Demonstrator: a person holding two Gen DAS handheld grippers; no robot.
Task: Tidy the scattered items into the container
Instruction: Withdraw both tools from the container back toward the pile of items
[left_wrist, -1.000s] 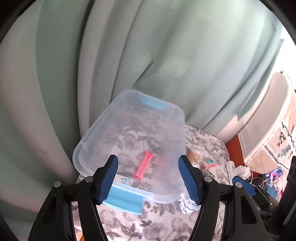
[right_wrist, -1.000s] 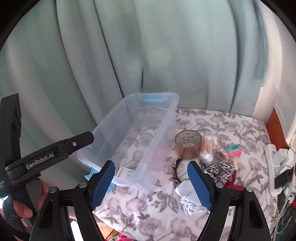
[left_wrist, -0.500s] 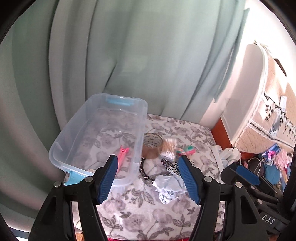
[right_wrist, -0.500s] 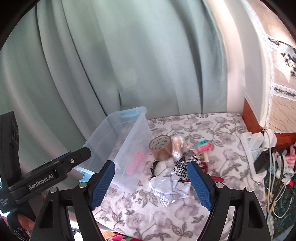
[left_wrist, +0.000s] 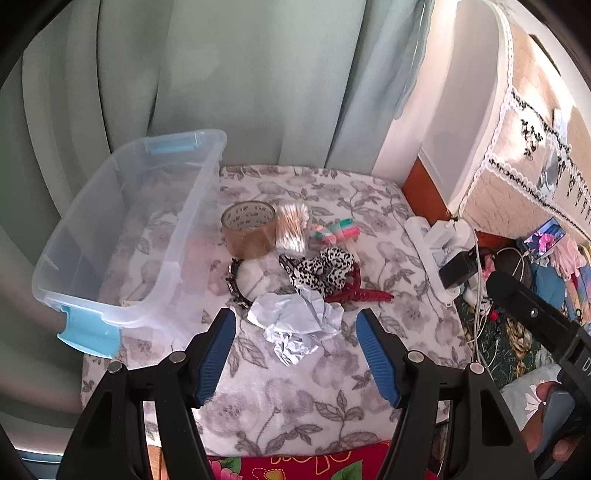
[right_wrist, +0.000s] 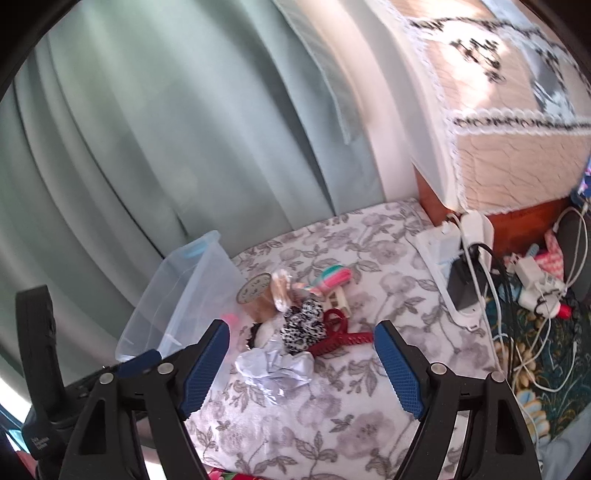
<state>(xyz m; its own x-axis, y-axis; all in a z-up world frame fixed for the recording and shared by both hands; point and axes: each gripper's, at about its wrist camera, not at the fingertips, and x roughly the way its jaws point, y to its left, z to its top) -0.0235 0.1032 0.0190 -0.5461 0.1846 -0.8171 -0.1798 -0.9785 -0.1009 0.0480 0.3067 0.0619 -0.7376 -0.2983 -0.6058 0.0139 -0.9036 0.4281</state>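
The bin (left_wrist: 122, 236) is clear, glossy plastic with matt blue latches. The tape roll (left_wrist: 249, 229) looks shiny brown. The paper (left_wrist: 295, 325) is crumpled and matt. The scrunchie (left_wrist: 325, 271) is soft spotted cloth, the red comb (left_wrist: 364, 293) probably hard plastic. A smooth flowered cloth (left_wrist: 295, 398) covers the table.

One clear plastic container with blue latches (left_wrist: 122, 236), one roll of brown packing tape (left_wrist: 248, 230), one packet of cotton swabs (left_wrist: 292, 225), one crumpled white paper (left_wrist: 295, 325), one leopard-print scrunchie (left_wrist: 325, 271), one red hair claw (left_wrist: 360, 291).
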